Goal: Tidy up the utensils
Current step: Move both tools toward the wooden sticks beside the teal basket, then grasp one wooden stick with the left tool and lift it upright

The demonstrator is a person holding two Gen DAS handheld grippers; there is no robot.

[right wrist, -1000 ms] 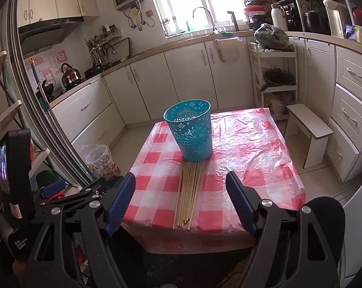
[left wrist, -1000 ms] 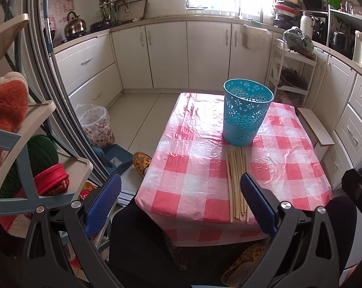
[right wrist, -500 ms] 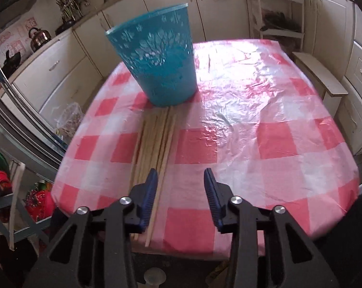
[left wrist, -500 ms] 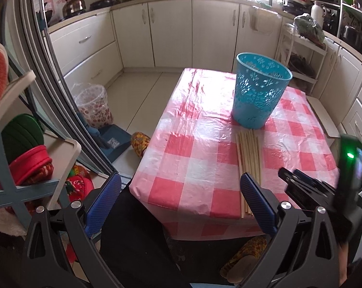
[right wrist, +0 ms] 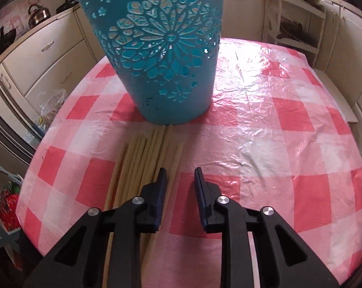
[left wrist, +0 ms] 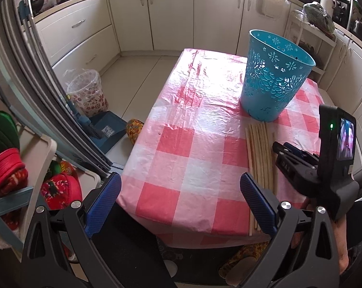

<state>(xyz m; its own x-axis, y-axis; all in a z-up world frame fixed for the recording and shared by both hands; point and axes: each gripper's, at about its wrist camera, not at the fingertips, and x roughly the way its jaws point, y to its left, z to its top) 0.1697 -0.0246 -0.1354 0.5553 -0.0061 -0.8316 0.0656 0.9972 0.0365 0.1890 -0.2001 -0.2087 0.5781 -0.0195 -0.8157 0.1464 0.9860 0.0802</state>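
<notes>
Right gripper (right wrist: 179, 175), jaws just closing w/ one pale wooden chopstick (right wrist: 173, 175) between, not yet pinched; bundle lay beside teal perforated plastic basket (right wrist: 157, 48). Best centre jaws, lift one only. Left gripper (left wrist: 181, 192) gaped, empty.

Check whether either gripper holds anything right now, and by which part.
Nothing is held. The right gripper has been closing over the rightmost chopstick without pinching it; the left gripper is open.

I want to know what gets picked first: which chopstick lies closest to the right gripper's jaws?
The rightmost chopstick, set slightly apart from the bundle; it runs just inside the left finger of the right gripper, not yet pinched.
</notes>
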